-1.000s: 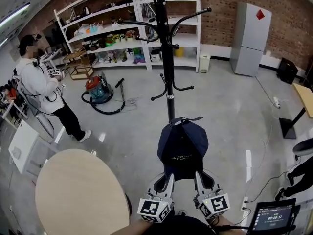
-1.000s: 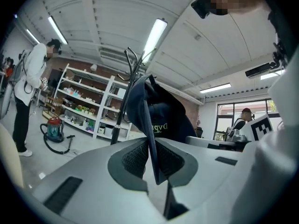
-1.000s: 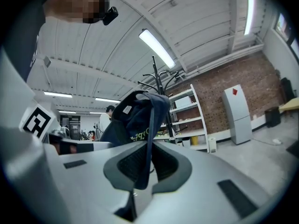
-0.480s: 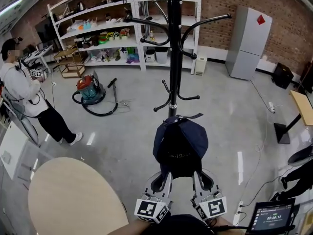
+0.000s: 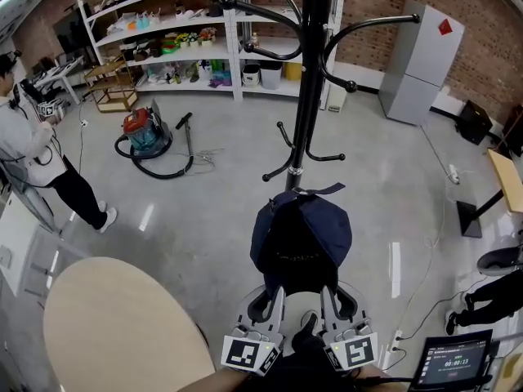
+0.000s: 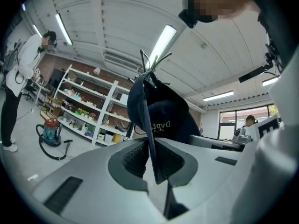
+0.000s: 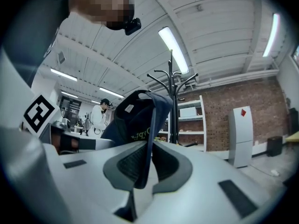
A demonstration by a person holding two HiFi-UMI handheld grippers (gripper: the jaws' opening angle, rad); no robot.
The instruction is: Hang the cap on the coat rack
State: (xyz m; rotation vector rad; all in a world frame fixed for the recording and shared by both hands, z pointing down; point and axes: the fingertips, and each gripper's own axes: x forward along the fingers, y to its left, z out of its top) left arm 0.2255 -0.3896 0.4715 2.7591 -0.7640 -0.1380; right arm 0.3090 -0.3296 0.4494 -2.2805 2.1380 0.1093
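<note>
A dark navy cap point(image 5: 301, 239) hangs in mid-air at the centre of the head view, held up by both grippers from its 6 o'clock edge. The left gripper point(image 5: 272, 294) grips that edge at about 7 o'clock of the cap and the right gripper point(image 5: 333, 294) at about 5 o'clock. The two sit close side by side with their marker cubes nearest the camera.

In the left gripper view the jaws are drawn in narrow, their dark pads pressed on a thin fold of the cap's edge, and the crown rises above them. The right gripper view shows the same: narrow jaws pinching the cap's edge, with its pale inside label turned toward the camera.

The black coat rack point(image 5: 309, 72) stands at 12 o'clock of the cap, and its curved hooks spread out above. The cap's back strap seems to lie just in front of the pole, though contact cannot be settled from this angle. No hook carries the cap.

On the grey floor, a vacuum cleaner point(image 5: 143, 133) lies at 10 o'clock and a person point(image 5: 33, 153) stands at 9 o'clock by the frame edge. White shelving point(image 5: 188, 31) fills 11 o'clock, a grey cabinet point(image 5: 417, 64) stands at 1 o'clock, and a round pale surface point(image 5: 114, 325) sits at 7 o'clock.
</note>
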